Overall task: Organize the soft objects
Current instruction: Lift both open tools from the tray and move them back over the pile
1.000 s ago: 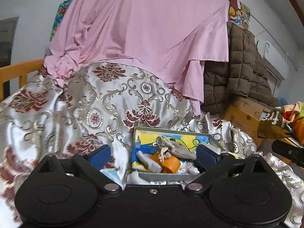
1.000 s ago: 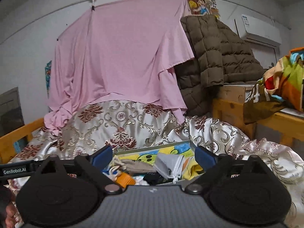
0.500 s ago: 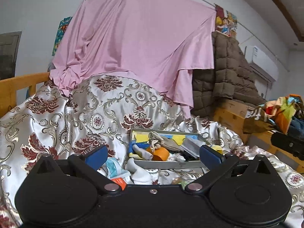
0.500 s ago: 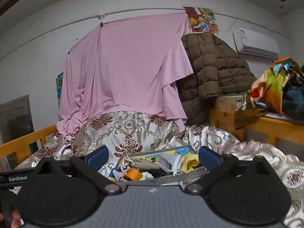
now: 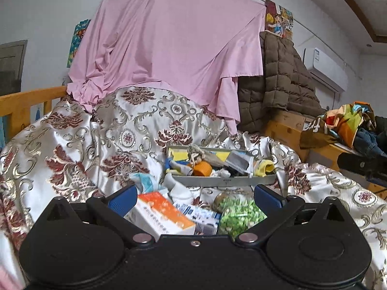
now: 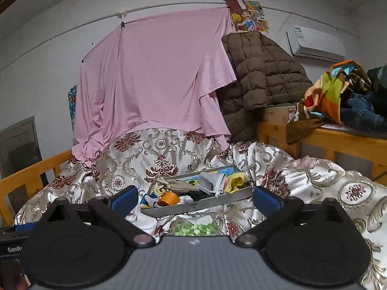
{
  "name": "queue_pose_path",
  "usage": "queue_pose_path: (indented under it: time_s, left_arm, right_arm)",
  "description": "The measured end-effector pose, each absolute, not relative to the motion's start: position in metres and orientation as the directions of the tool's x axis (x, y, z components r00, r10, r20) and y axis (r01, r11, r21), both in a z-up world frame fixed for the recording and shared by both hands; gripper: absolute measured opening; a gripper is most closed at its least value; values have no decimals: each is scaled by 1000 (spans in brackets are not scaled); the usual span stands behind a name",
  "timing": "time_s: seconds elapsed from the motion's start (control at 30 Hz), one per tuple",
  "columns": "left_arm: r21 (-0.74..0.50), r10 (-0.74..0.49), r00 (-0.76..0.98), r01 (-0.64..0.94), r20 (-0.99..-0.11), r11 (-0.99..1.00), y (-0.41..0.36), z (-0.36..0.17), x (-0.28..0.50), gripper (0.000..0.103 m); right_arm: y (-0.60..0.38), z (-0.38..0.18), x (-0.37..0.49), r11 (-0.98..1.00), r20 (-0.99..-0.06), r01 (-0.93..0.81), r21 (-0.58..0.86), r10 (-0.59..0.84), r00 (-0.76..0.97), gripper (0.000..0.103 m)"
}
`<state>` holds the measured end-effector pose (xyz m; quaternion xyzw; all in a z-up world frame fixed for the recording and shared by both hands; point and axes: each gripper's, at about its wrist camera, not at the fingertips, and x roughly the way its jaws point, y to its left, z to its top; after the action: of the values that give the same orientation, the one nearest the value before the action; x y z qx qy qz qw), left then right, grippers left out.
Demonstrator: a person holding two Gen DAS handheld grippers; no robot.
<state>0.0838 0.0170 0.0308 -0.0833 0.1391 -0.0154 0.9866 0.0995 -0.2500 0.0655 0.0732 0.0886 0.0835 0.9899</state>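
With both grippers spread wide and empty, we see the tray (image 5: 225, 182) of soft items at frame centre, straight ahead of our left gripper (image 5: 194, 199), the nearer one.

Partial white lettering "GenR", cut off at the frame edge, printed on a black gripper body (image 6: 11, 249) at the lower left of the right wrist view. Large pale numerals "34" on a brown garment (image 5: 314, 130) draped over a wooden ledge, seen in the left wrist view. Print on an orange-and-white box (image 5: 162, 213) and a blue-and-white packet (image 5: 200, 217) too blurred to read.
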Motion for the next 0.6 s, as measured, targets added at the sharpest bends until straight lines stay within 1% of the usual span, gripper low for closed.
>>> queue_pose_path:
  time_s: [0.17,0.43,0.6]
  left_arm:
    - [-176,-52,960,3,-274,984,20,30,72,102]
    - [-184,-42,952,-15,-304,983,23,27,59,102]
    - [-186,-25,934,-44,-356,982,24,22,55,102]
  right_arm:
    - [-252,60,87,977,-189,-137,166,168,967,103]
    - [-249,52,74,979,-239,-124,159,160,958,103]
    - [-246,46,71,982,-288,-112,155,153,945,103]
